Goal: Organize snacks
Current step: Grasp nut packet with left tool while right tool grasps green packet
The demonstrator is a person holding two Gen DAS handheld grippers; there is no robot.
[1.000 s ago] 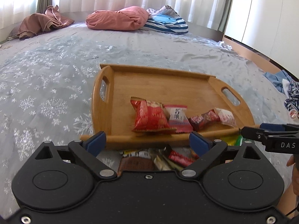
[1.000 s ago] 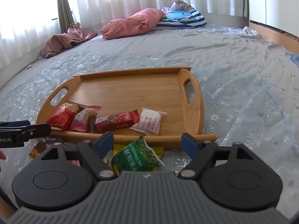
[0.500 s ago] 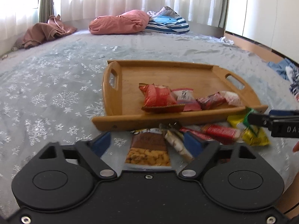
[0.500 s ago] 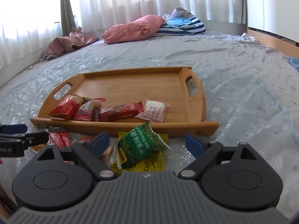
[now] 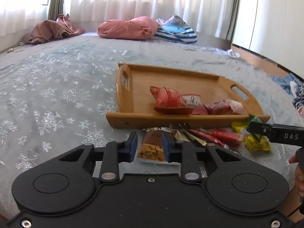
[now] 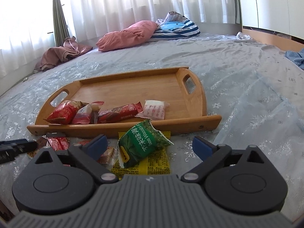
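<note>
1. Left tool (image 5: 149,146) has just been closing its blue pads onto a brown nut packet (image 5: 152,148) that lies on the bed (image 5: 57,98), just in front of the tray's near rim; the pads now pinch the packet from both sides.
2. Right tool (image 6: 150,146) has just been opening and now stands spread wide, holding nothing; a green wasabi-pea bag (image 6: 144,142) sits between its pads, untouched, on top of a flat yellow packet (image 6: 152,163).
3. Wooden tray (image 6: 133,87) rests on the snowflake-patterned bed, and four snacks line its near edge: a red bag (image 6: 62,112), a pink-and-white pack (image 6: 83,113), a long red bar (image 6: 119,113) and a white sachet (image 6: 154,111).
4. More red wrappers (image 5: 218,135) lie loose on the bed between the two tools, near the tray's front rim.
5. At the far side of the bed lie a pink pillow (image 5: 129,27) and a striped blue cushion (image 5: 175,32).
</note>
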